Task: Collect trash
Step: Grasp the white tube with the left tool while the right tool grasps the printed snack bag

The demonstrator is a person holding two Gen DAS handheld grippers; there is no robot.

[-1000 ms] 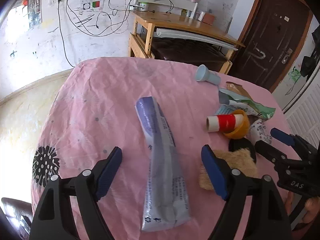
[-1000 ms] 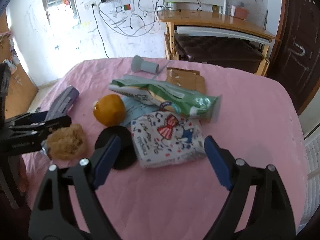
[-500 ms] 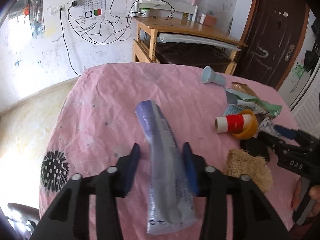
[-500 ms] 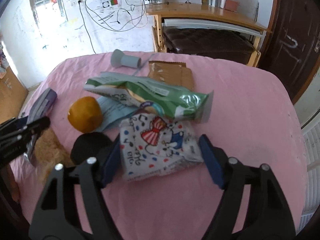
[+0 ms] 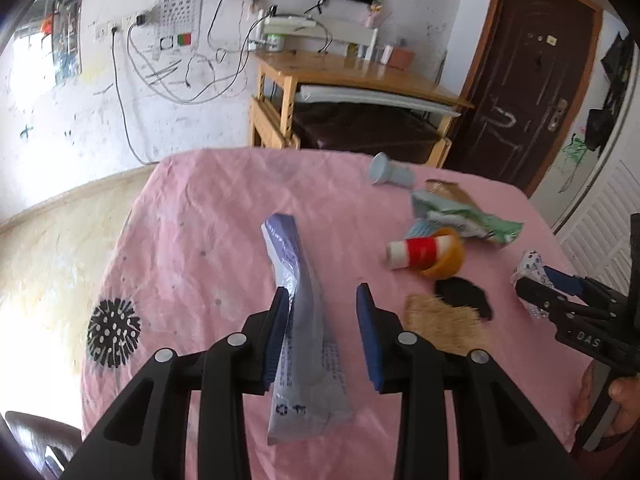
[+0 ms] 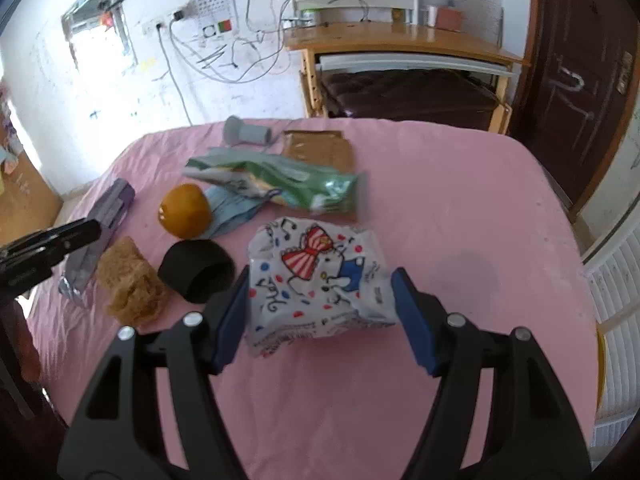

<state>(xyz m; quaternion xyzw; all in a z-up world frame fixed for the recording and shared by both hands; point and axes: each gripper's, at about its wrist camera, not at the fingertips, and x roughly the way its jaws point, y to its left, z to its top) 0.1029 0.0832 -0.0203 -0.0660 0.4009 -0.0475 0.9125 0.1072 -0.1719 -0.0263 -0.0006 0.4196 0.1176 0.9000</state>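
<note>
tongs (image 5: 322, 320): black frames | blue pads (image 5: 366, 330) | silver screws

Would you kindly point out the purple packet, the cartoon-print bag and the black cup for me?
purple packet (image 5: 308, 344): left wrist view, on its middle, between the jaws.
cartoon-print bag (image 6: 316, 276): right wrist view, on its printed front.
black cup (image 6: 188, 260): right wrist view, on its side wall.

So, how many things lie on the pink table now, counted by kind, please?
Bags and packets: 4 (purple-grey pouch, printed packet, green bag, brown packet)
Light blue flat piece: 1
Round hollow pieces: 3 (grey funnel-shaped piece, orange piece, black cup)
Red-and-white tube: 1
Tan fibre pad: 1
Total: 10
</note>
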